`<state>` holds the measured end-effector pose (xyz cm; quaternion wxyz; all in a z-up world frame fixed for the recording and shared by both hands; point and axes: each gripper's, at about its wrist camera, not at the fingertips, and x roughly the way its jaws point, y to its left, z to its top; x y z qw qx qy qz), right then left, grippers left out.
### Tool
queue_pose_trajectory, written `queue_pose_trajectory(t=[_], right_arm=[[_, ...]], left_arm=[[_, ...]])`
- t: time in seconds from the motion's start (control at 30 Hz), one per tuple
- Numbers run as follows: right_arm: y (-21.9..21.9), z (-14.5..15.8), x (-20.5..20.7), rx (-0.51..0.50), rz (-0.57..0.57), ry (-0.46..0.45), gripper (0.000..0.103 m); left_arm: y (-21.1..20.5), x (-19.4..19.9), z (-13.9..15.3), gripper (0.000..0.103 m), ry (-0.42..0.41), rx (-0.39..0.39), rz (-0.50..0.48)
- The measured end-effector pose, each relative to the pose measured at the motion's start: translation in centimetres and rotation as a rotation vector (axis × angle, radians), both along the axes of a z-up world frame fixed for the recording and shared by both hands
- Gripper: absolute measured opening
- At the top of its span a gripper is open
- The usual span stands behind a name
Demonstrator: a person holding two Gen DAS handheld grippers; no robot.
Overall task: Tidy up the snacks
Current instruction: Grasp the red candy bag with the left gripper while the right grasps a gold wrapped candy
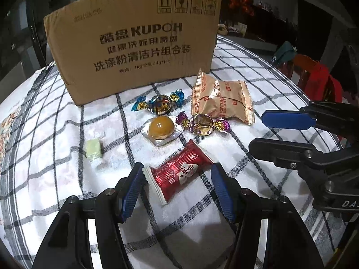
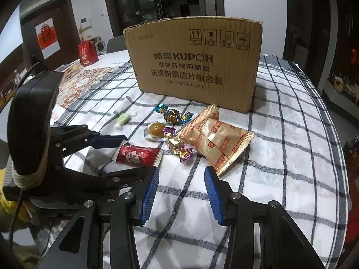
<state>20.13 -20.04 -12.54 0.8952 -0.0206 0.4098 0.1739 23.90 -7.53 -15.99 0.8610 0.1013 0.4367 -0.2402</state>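
A red snack packet (image 1: 179, 172) lies on the checked cloth between the fingertips of my left gripper (image 1: 178, 169), which is open; the pads flank it without pressing. In the right wrist view the same packet (image 2: 139, 154) sits between the left gripper's (image 2: 134, 154) fingers. Beyond it are an orange jelly cup (image 1: 161, 129), a purple-wrapped candy (image 1: 202, 124), a blue-wrapped candy (image 1: 159, 104), a gold biscuit pack (image 1: 222, 98) and a green candy (image 1: 94, 149). My right gripper (image 2: 181, 172) hangs open over bare cloth, just short of the biscuit pack (image 2: 217, 143). A tall cardboard box (image 2: 195, 67) stands behind.
A checked tablecloth (image 2: 280, 157) covers the round table. A red gift bag (image 2: 86, 52) and a white basket (image 2: 71, 68) stand at the far left. A chair with red cloth (image 1: 318, 78) is past the table's right edge.
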Motion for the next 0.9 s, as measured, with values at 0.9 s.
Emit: queue_pose_trajectory(t=[0.9], right_arm=[[1.2,0.4,2.4,0.027,0.061,0.013,0.031]], left_arm=[[2.7,-0.4,3.1,0.023,-0.034,-0.109,0.107]])
